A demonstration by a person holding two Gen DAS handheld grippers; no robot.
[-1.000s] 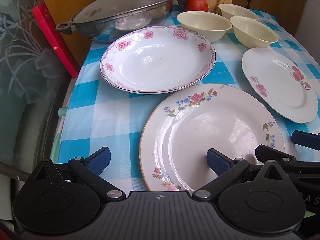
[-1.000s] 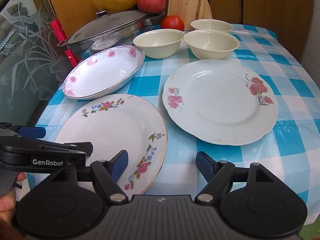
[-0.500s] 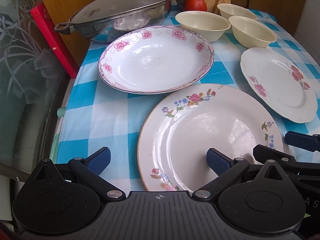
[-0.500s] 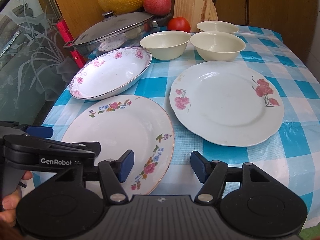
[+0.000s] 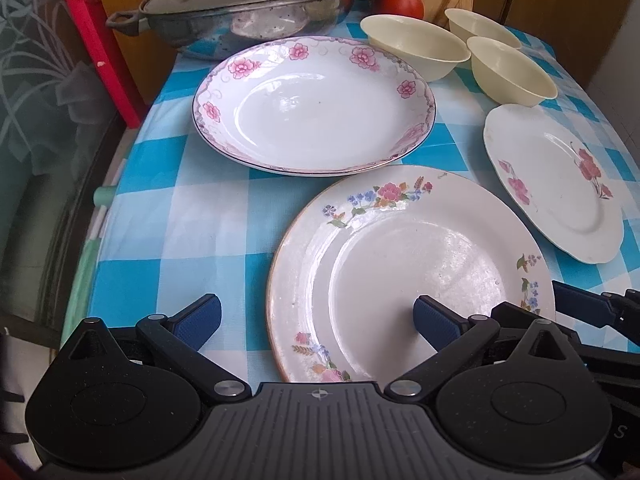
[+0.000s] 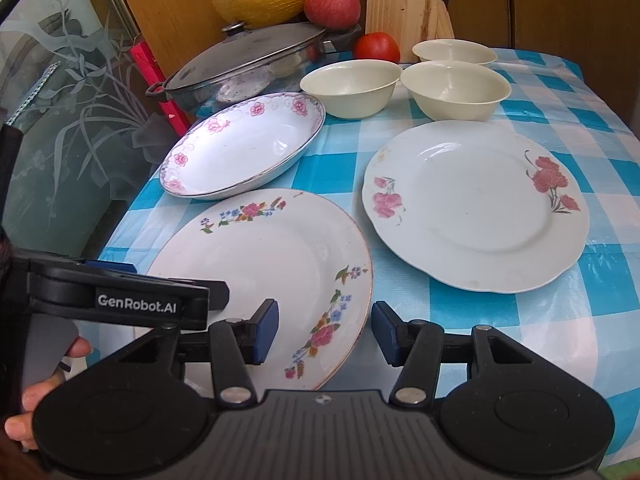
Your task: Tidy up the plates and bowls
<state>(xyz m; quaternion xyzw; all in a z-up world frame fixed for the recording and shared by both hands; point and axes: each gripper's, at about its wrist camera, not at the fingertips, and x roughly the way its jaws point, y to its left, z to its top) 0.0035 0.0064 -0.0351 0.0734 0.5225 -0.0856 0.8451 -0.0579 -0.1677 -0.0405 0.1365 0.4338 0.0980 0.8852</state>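
Near the table's front edge, in the left wrist view, the left gripper (image 5: 316, 316) tilts steeply down, jaws wide apart astride the multicoloured-flower plate's (image 5: 400, 264) left rim, one pad over its well. From the right wrist view, the right gripper (image 6: 325, 330) angles down, jaws closing astride that flat-lying plate's (image 6: 272, 256) right rim, not yet pinching.

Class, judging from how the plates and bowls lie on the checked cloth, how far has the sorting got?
Done: nothing is stacked yet. Three cream bowls stand separately, and the pink-rimmed deep plate and red-flower plate lie apart. In hand: the right tongs are closing around the near rim of the gold-rimmed plate, not yet pressing; the left tongs are open. Left: all stacking.
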